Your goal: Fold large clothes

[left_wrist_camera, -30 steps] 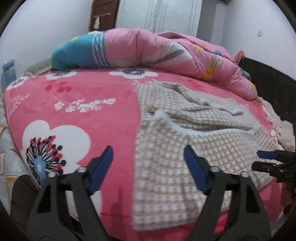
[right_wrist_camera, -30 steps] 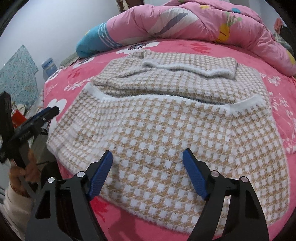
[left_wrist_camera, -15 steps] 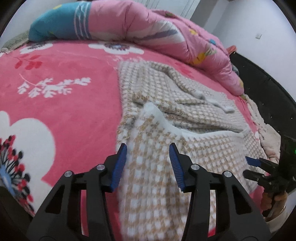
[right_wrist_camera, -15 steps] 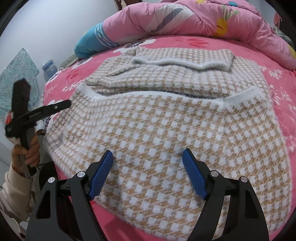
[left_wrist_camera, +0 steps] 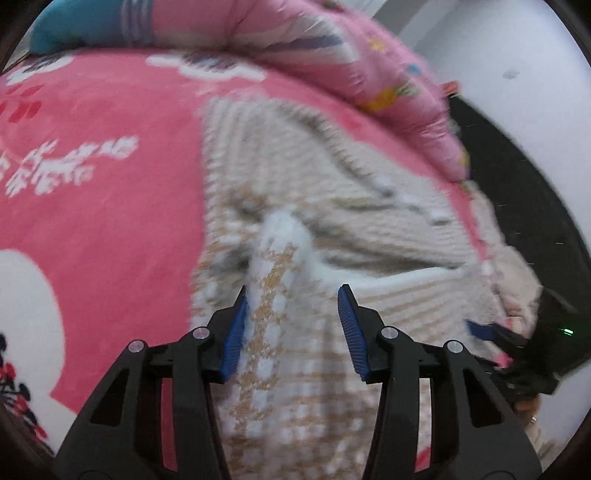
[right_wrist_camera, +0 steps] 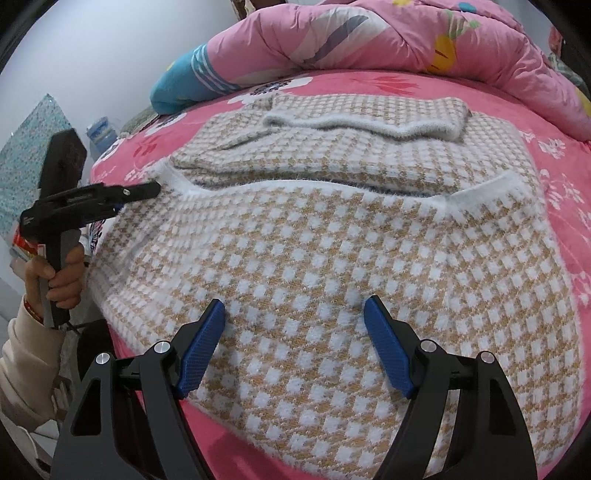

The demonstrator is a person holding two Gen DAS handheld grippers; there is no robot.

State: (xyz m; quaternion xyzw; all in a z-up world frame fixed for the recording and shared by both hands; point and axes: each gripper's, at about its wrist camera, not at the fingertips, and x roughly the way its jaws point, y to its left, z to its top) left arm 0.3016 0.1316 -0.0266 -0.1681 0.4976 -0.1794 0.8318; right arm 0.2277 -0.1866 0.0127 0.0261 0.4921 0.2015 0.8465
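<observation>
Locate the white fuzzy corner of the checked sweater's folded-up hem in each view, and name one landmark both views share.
Left wrist: white fuzzy corner sits centre frame, just ahead of the left gripper.
Right wrist: same corner is at upper left, by the left gripper's tip.
Shared landmark: the pink quilt behind the sweater.

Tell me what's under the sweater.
The sweater lies on the pink floral blanket, visible all around it. The folded-over top layer covers its lower part; anything beneath is hidden.
</observation>
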